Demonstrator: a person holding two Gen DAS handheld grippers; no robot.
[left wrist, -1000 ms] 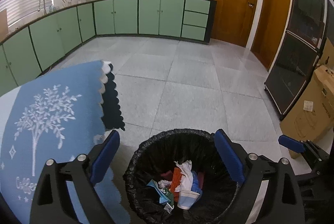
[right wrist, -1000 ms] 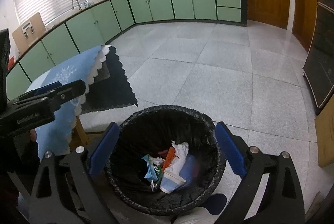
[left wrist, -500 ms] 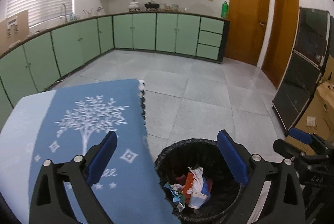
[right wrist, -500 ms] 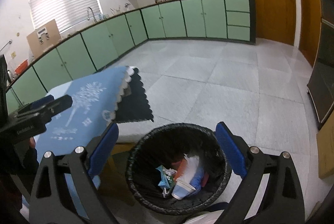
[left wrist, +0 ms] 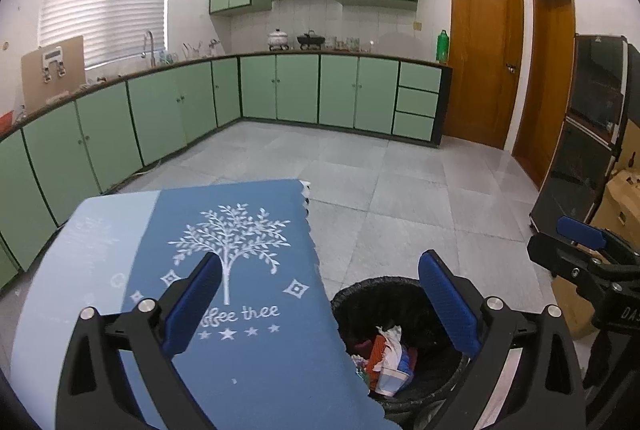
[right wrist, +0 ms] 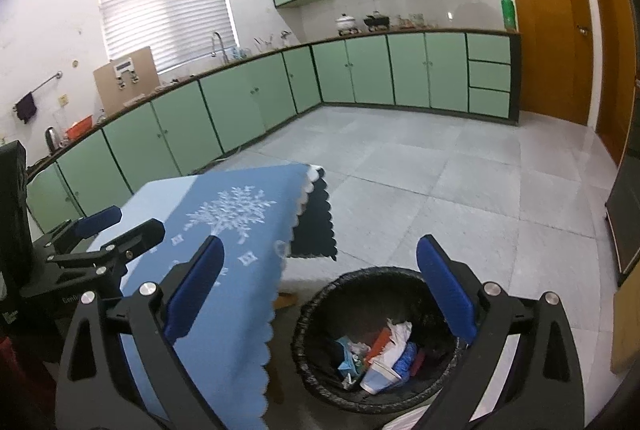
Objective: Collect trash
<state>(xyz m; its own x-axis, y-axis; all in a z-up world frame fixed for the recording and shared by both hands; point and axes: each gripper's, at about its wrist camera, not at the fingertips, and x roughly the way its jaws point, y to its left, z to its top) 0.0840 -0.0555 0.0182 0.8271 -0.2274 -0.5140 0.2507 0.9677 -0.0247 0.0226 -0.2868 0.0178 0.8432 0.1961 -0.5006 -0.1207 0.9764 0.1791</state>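
Two hand-held grippers, both spread wide with nothing between the blue pads: left gripper, jaws just opened a little further, poised over the near right edge of the tablecloth and the bin beside it; right gripper above the same spot, also empty. One black-lined trash bin standing upright on the tiled floor, mouth facing up, just beside the table's right edge, partly tucked under the scalloped cloth hem in the left wrist view. Inside, one loose heap of trash: a white paper cup on its side, crumpled white tissue, an orange-red wrapper, a teal scrap and blue pieces; exact count of pieces impossible to tell. No single long axis to the heap.
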